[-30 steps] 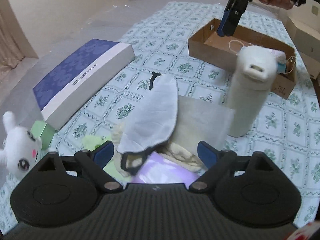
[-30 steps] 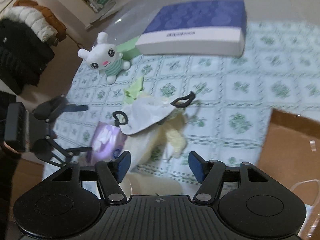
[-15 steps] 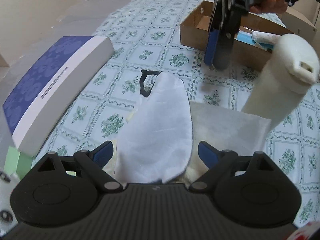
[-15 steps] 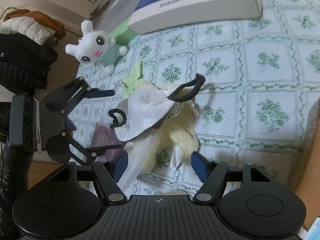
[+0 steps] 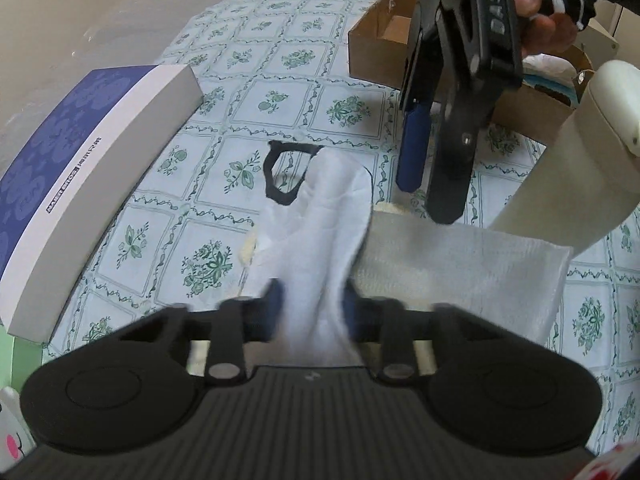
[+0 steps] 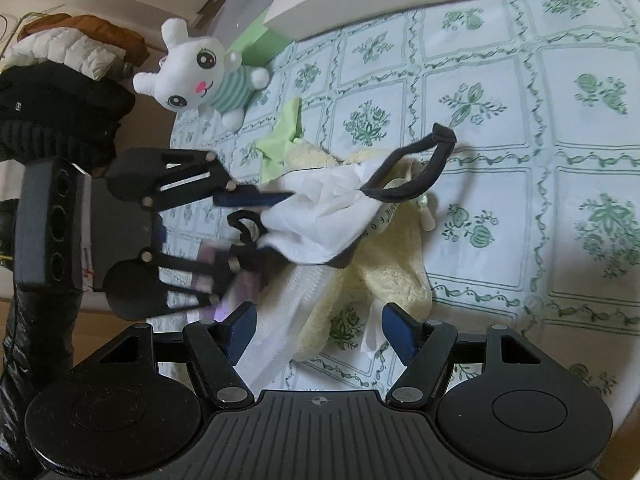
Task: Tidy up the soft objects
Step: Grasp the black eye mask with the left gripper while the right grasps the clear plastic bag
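Mask (image 5: 320, 240) lengthwise from left tongs (image 5: 310, 312) (pinched)

Left gripper (image 5: 310, 308): pitched steeply downward, jaws just closed and now pinching a fold of the white face mask (image 5: 320, 236) between the blue pads. Right gripper (image 6: 318, 330): angled downward, jaws standing apart with nothing pressed between the pads, hovering over the pile. Right hand (image 5: 540, 4): bare fingers wrapped around the gripper's handle, dark sleeve behind.
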`<action>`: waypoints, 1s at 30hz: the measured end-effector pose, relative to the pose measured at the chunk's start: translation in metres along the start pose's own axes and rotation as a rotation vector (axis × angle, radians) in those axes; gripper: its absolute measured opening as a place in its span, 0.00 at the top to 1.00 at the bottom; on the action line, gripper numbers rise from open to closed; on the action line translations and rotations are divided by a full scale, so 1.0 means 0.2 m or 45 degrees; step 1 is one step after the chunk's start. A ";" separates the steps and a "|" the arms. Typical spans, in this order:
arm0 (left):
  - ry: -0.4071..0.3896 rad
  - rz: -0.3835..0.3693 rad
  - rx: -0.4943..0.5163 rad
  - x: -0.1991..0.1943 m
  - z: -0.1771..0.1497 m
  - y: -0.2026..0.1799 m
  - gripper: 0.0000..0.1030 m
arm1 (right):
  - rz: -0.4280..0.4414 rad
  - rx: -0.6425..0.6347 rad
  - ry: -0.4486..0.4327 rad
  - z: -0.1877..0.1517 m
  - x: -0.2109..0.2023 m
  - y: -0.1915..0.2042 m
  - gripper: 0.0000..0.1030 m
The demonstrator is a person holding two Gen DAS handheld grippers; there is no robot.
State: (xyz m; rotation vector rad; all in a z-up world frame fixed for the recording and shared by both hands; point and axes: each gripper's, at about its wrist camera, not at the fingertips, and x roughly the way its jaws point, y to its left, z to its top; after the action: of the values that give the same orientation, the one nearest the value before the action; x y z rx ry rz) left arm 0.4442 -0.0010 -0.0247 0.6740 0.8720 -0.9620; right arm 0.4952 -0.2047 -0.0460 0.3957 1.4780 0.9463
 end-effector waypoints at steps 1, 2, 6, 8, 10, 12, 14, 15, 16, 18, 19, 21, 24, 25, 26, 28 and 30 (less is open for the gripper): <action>-0.003 0.001 -0.002 -0.01 0.00 0.00 0.91 | 0.007 -0.001 0.006 0.00 0.01 0.00 0.33; -0.010 0.003 -0.010 -0.02 -0.01 0.01 0.92 | 0.015 -0.002 0.012 0.01 0.03 -0.01 0.33; -0.063 0.002 -0.075 -0.12 -0.05 0.06 0.93 | 0.057 -0.010 0.038 0.03 0.09 -0.01 0.33; -0.072 0.021 -0.082 -0.16 -0.08 0.07 0.93 | 0.071 -0.021 0.047 0.05 0.11 0.00 0.33; -0.082 0.049 -0.091 -0.21 -0.10 0.08 0.93 | 0.073 -0.042 0.062 0.06 0.14 0.01 0.33; -0.095 0.062 -0.110 -0.25 -0.12 0.09 0.93 | 0.065 -0.051 0.071 0.07 0.16 0.02 0.37; -0.109 0.077 -0.132 -0.29 -0.14 0.10 0.93 | 0.052 -0.066 0.085 0.08 0.18 0.03 0.60; -0.111 0.088 -0.139 -0.31 -0.15 0.11 0.93 | 0.039 -0.074 0.083 0.08 0.19 0.04 0.65; -0.110 0.101 -0.148 -0.33 -0.17 0.11 0.93 | 0.027 -0.085 0.085 0.08 0.19 0.04 0.72; -0.105 0.120 -0.163 -0.36 -0.19 0.11 0.93 | -0.001 -0.115 0.081 0.08 0.17 0.06 0.83; -0.101 0.130 -0.171 -0.37 -0.21 0.11 0.93 | -0.013 -0.124 0.078 0.08 0.16 0.06 0.85; -0.088 0.148 -0.182 -0.39 -0.23 0.11 0.93 | -0.046 -0.153 0.059 0.07 0.13 0.09 0.90; -0.069 0.186 -0.207 -0.43 -0.26 0.09 0.93 | -0.105 -0.181 0.026 0.05 0.08 0.12 0.93; -0.063 0.199 -0.215 -0.44 -0.26 0.08 0.93 | -0.126 -0.188 0.014 0.05 0.07 0.13 0.94; -0.062 0.211 -0.223 -0.45 -0.27 0.07 0.93 | -0.144 -0.194 0.002 0.05 0.04 0.14 0.95; -0.059 0.235 -0.249 -0.47 -0.28 0.05 0.93 | -0.188 -0.210 -0.034 0.03 0.00 0.15 0.96; -0.051 0.256 -0.271 -0.49 -0.29 0.03 0.93 | -0.232 -0.230 -0.080 0.03 -0.05 0.18 0.96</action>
State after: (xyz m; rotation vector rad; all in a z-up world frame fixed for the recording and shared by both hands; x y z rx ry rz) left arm 0.4025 0.0891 0.0327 0.5465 0.8401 -0.6892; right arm 0.4920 -0.1886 -0.0114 0.1552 1.3347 0.9042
